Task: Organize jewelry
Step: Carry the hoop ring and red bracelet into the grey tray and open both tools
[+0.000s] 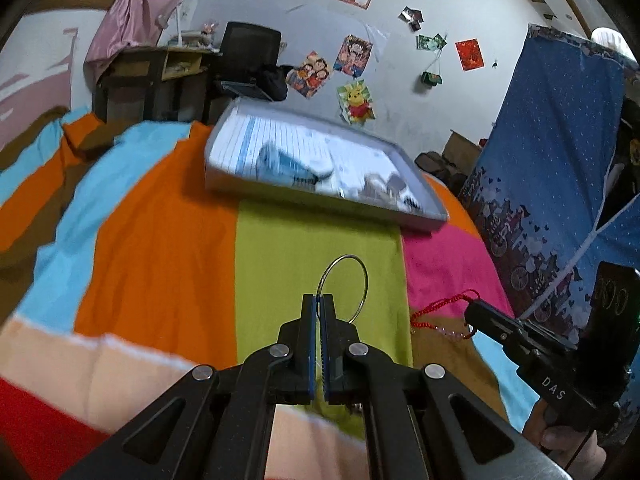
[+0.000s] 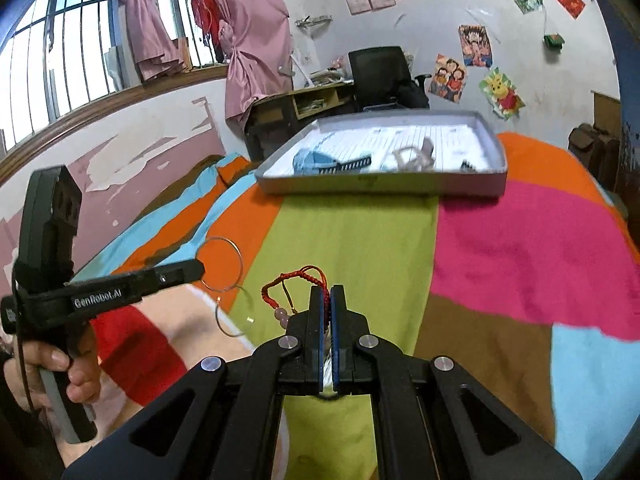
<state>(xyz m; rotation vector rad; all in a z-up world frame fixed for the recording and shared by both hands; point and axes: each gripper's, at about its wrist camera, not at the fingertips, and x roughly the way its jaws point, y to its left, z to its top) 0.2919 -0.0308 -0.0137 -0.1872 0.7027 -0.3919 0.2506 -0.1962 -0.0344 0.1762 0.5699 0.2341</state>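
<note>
Colour-blocked bedspread [image 1: 312,248] of orange, lime, pink, sky-blue and brown panels carries the whole scene. Over its lime panel the left gripper [image 1: 319,300] is clenched on a thin silver wire hoop [image 1: 352,268], which stands up above the closed fingertips; in the right wrist view the hoop [image 2: 222,264] appears as linked wire rings hanging from that gripper [image 2: 198,268], clear of the cloth. The right gripper [image 2: 330,292] is likewise pinched tight, holding a red braided cord bracelet with pale pink beads [image 2: 280,296]; in the left wrist view the bracelet [image 1: 436,312] dangles from the right gripper [image 1: 472,312] over the meeting of the pink and brown panels. A hand [image 2: 76,372] grips the left tool's handle. Toward the far edge of the bedspread lies a shallow grey rectangular tray lined with ruled white paper [image 1: 320,196], holding a light blue item [image 2: 312,158], a black comb-like piece [image 2: 352,165] and some clear pieces too blurred to identify. Nothing lies on the lime panel between the grippers and the tray. Beyond stand a dark wooden desk [image 2: 288,108], a black mesh office chair [image 2: 380,72], pink curtains [image 2: 248,40] at a barred window and cartoon posters [image 1: 354,100] on a white wall; a blue patterned fabric wardrobe [image 1: 560,160] rises beside the bedspread's pink corner.
</note>
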